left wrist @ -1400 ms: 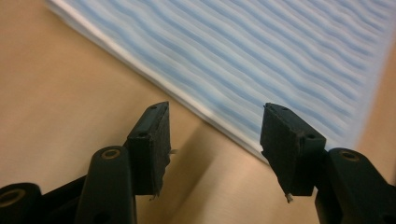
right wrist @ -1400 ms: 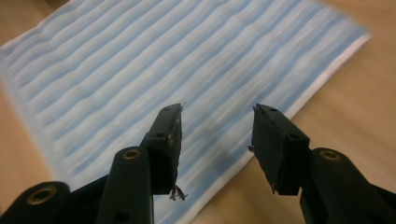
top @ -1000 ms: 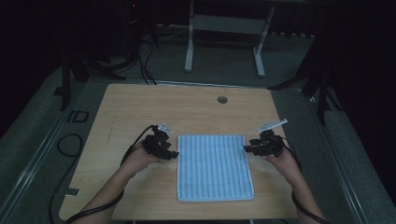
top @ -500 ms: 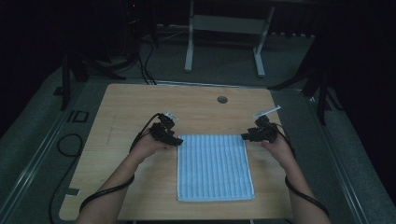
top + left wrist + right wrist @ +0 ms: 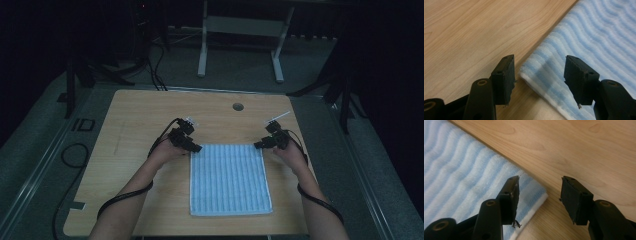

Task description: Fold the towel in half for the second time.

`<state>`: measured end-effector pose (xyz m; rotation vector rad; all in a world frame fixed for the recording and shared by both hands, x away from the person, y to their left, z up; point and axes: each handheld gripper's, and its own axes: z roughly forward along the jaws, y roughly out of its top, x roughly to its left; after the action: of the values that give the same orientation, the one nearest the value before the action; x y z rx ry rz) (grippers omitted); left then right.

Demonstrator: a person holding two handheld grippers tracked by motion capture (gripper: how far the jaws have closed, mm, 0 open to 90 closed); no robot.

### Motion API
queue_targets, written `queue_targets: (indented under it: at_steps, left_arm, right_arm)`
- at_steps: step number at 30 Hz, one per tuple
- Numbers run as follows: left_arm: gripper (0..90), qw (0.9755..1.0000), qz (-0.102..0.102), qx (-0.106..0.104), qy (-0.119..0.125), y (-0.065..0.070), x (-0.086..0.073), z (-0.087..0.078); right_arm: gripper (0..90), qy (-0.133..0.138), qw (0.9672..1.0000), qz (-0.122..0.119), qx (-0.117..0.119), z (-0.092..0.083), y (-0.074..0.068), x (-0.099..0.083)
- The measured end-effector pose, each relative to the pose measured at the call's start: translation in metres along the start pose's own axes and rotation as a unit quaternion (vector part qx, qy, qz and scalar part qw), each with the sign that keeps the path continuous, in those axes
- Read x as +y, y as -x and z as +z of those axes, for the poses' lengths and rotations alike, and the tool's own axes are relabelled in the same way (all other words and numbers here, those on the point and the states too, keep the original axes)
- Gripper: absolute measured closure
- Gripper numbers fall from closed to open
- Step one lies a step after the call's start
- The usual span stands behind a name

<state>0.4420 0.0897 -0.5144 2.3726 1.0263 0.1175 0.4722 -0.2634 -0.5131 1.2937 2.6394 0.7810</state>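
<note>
Left gripper (image 5: pixel 196 148) is at the far left corner of the blue-and-white striped terry cloth towel (image 5: pixel 229 179), jaws apart with that corner sitting between them, pads not pressing it. The towel lies flat on the light wooden table (image 5: pixel 150 115), near the front edge. Right gripper (image 5: pixel 259 145) is doing the same at the far right corner; its jaws have just been opening. Looks soft, light and floppy to me, so pinching both corners seems the way to go.

Both forearms reach forward over the desk. The left gripper (image 5: pixel 196 148) and the right gripper (image 5: pixel 258 145) point inward toward each other, jaws parted, gripping nothing.
</note>
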Motion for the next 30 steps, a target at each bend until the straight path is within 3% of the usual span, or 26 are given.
queue_targets:
  at_steps: [3, 4, 5, 6, 9, 10, 11, 12, 13, 17, 26, 30]
  left_arm:
    - [44.8, 1.0, -0.005, -0.005, -0.006, -0.003, 0.0, 0.007]
    - [50.1, 0.9999, -0.005, -0.006, -0.008, -0.005, 0.0, 0.009]
    - [52.8, 0.9999, -0.005, -0.006, -0.008, -0.005, 0.0, 0.009]
    - [62.0, 0.9999, -0.009, -0.011, -0.006, -0.007, 0.0, 0.01]
    - [66.5, 0.9997, -0.009, -0.016, -0.014, -0.009, -0.001, 0.013]
    - [77.9, 0.9998, -0.01, -0.009, -0.012, -0.01, -0.002, 0.014]
    - [80.5, 0.9995, -0.019, -0.022, -0.006, -0.011, -0.002, 0.014]
    - [85.6, 0.9996, -0.018, -0.022, -0.002, -0.01, -0.002, 0.013]
    - [86.4, 0.9998, -0.015, -0.013, 0.003, -0.01, -0.002, 0.012]
    - [87.2, 0.9997, -0.01, -0.01, 0.019, -0.008, 0.004, 0.001]
    - [87.1, 0.9985, 0.006, 0.001, 0.054, -0.006, 0.013, -0.022]
    - [87.1, 0.9978, 0.024, 0.005, 0.062, 0.0, 0.014, -0.035]
  right_arm:
    - [51.5, -0.01, 0.9999, 0.006, 0.0, 0.009, -0.001, 0.0]
    - [58.1, -0.021, 0.9997, -0.003, -0.006, 0.014, -0.002, 0.0]
    - [58.1, -0.021, 0.9997, -0.003, -0.006, 0.014, -0.002, 0.0]
    - [66.2, -0.027, 0.9996, -0.011, -0.006, 0.016, -0.005, 0.001]
    - [70.3, -0.032, 0.9994, -0.015, -0.006, 0.017, -0.007, 0.002]
    - [78.3, -0.037, 0.9992, -0.017, -0.002, 0.017, -0.008, 0.003]
    - [81.6, -0.041, 0.999, -0.018, -0.002, 0.017, -0.009, 0.004]
    - [84.1, -0.04, 0.9989, -0.025, -0.005, 0.016, -0.011, 0.005]
    - [84.8, -0.039, 0.9987, -0.03, -0.01, 0.016, -0.011, 0.006]
    - [85.4, -0.023, 0.9991, -0.03, -0.021, 0.008, -0.012, 0.01]
    - [85.4, 0.016, 0.9994, -0.025, -0.017, -0.017, -0.008, 0.019]
    - [85.3, 0.031, 0.9985, -0.04, -0.02, -0.033, -0.015, 0.02]
